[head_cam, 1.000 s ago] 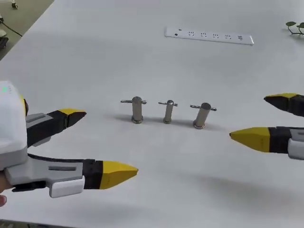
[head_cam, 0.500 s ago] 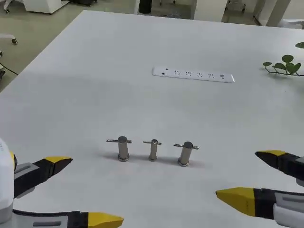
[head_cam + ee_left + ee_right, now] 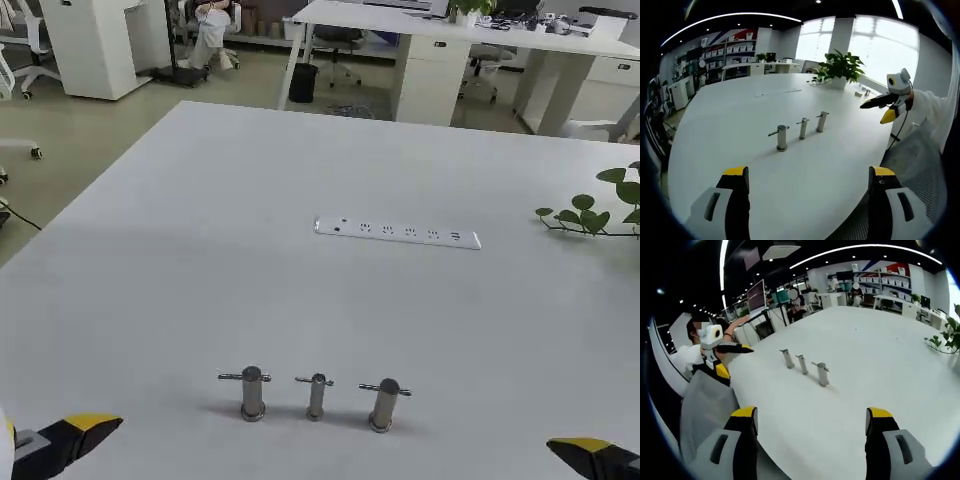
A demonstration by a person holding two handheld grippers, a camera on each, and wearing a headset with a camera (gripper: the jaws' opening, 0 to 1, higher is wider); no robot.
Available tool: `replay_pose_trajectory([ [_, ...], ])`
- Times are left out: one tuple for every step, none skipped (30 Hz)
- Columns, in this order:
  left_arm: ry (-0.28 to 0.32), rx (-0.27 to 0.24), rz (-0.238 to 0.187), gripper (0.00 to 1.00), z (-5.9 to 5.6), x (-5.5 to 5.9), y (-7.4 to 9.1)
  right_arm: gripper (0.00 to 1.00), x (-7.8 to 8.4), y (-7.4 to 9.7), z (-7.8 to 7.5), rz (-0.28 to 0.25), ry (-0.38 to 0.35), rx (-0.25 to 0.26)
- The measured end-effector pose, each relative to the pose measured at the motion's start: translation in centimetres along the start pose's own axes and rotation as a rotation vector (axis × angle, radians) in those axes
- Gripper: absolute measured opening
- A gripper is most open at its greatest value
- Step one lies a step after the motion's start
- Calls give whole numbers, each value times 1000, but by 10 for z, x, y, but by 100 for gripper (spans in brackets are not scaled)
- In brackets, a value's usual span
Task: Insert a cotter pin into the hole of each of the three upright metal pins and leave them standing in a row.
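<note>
Your left gripper (image 3: 808, 172) and right gripper (image 3: 811, 412) gape empty; head view catches yellow tips beside the metal pins (image 3: 316, 395), gripper views whole jaws.

From where I'm driving, the table (image 3: 180, 250) is mostly wide open. The obstacles: three pins (image 3: 317, 396) in a tight row near the near edge, their cotter pins (image 3: 232, 377) poking sideways into the gaps, so there's little room between them. A power strip (image 3: 398, 232) lies flat mid-table, well behind the row. A plant (image 3: 600, 205) creeps in at the right edge. Both ends of the row are free.
</note>
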State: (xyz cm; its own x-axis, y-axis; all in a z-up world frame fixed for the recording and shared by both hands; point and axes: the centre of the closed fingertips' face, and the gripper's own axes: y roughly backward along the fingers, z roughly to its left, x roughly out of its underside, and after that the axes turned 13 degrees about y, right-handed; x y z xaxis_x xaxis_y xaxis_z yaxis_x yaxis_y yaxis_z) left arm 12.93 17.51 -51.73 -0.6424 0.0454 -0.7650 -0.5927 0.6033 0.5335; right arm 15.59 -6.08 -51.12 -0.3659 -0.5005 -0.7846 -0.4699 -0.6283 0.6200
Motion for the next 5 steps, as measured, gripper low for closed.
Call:
replay_pose_trajectory([
  [2, -2, 0, 99, 1, 1, 0, 87, 0, 0, 0, 1, 1, 3],
  [3, -4, -1, 99, 1, 2, 1, 87, 0, -1, -1, 2, 2, 9],
  [3, -5, -2, 99, 1, 3, 2, 87, 0, -2, 0, 3, 2, 13],
  [6, -11, 1, 99, 2, 4, 2, 87, 1, -3, 0, 6, 1, 16],
  [9, -17, 2, 99, 3, 5, 3, 87, 1, -4, 1, 10, 1, 20],
])
